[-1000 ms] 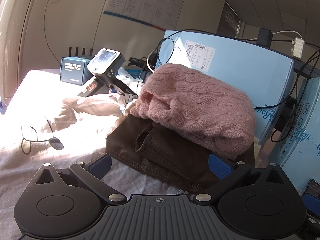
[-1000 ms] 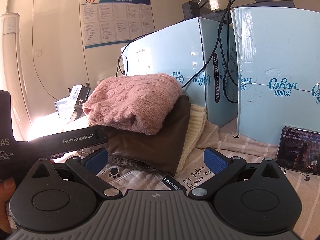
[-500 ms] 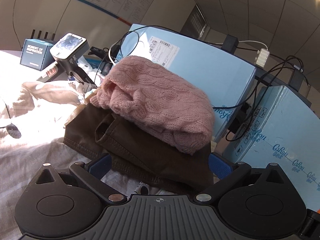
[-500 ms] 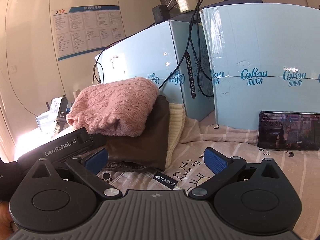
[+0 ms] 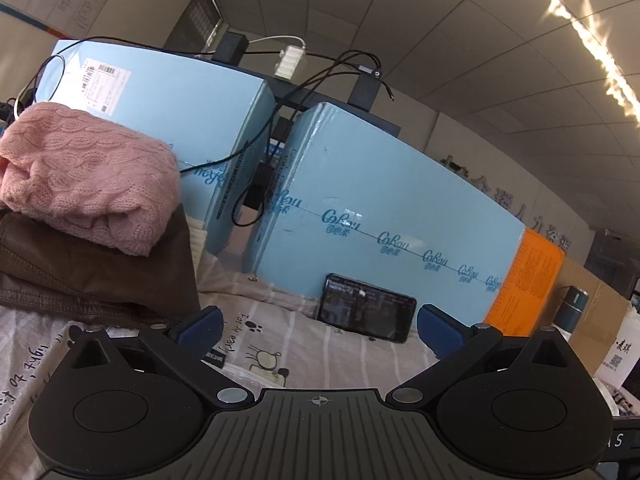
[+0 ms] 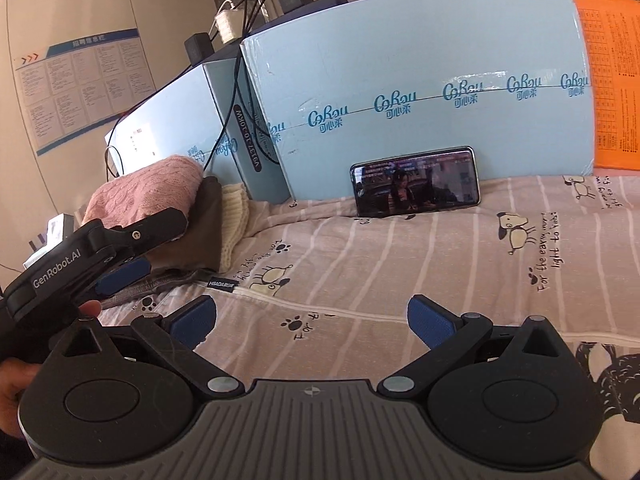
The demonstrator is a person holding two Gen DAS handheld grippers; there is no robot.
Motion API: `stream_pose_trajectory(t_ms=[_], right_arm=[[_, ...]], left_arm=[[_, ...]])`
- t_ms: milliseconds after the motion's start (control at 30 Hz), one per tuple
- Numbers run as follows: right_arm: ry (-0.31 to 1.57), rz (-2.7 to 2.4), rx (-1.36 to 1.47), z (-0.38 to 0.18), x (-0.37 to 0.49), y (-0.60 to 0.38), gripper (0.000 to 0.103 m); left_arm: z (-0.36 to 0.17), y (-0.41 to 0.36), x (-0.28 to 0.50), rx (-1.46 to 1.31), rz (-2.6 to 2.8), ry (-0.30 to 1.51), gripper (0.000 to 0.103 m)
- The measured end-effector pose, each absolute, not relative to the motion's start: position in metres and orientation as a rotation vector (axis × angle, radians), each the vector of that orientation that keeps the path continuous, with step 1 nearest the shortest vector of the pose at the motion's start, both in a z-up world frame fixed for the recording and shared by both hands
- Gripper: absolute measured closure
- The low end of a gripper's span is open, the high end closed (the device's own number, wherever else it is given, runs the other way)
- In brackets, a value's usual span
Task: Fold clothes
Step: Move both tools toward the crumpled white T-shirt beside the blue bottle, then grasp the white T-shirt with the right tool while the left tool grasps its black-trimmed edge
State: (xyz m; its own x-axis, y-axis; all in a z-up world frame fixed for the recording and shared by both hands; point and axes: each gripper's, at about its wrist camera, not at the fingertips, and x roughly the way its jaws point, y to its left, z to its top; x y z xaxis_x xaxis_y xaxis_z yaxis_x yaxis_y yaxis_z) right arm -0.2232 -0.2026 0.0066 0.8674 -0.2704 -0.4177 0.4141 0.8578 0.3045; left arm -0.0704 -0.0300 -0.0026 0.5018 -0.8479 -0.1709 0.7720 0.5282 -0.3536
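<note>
A stack of folded clothes lies at the left: a pink knit sweater (image 5: 84,176) on top of a brown garment (image 5: 96,272), with a cream knit (image 5: 197,240) under them. The stack also shows in the right wrist view, with the pink sweater (image 6: 152,192) above the brown garment (image 6: 200,220) and cream knit (image 6: 234,216). My left gripper (image 5: 318,330) is open and empty, just right of the stack. My right gripper (image 6: 312,320) is open and empty over the striped bedsheet (image 6: 400,264). The left gripper (image 6: 124,256) appears at the left of the right wrist view.
Light blue cardboard boxes (image 5: 384,216) stand along the back, with black cables (image 5: 256,184) hanging between them. A phone (image 6: 416,182) leans against the box, its screen lit. An orange sheet (image 6: 612,72) is at the far right. A dark flask (image 5: 572,308) stands beside brown boxes.
Both grippers have swung to the right, away from the clothes stack. The stack now sits at the left edge of both views and the phone has come toward the middle.
</note>
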Motion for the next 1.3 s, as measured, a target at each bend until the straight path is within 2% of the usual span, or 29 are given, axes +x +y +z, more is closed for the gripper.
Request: stream_pose_trajectory(t_ms=[233,533,833,967,1133,1300], right_arm=[[0.298,-0.427,0.358,0.011,-0.264,-0.205,0.000],[0.227,-0.538,0.361,0.015,-0.332,-0.235,0.000],[0.211,-0.804,0.362,-0.002,-0.424,-0.288,0.000],[0.241,-0.904,0.330,-0.007,-0.454,-0.318,0.000],[0.362,-0.895,0.203,-0.007,-0.460,-0.350,0.000],[0.514,-0.823,0.127,-0.011,-0.428,-0.382,0.000]], left_arm=[[0.001,-0.035,-0.104,-0.204,-0.956,0.419,0.000],[-0.009,-0.063,-0.152,-0.105,-1.155,0.388,0.000],[-0.018,-0.119,-0.175,-0.048,-1.441,0.540,0.000],[-0.021,-0.154,-0.181,-0.012,-1.497,0.630,0.000],[-0.022,-0.191,-0.189,0.001,-1.496,0.652,0.001],[-0.027,-0.222,-0.195,-0.003,-1.482,0.699,0.009]])
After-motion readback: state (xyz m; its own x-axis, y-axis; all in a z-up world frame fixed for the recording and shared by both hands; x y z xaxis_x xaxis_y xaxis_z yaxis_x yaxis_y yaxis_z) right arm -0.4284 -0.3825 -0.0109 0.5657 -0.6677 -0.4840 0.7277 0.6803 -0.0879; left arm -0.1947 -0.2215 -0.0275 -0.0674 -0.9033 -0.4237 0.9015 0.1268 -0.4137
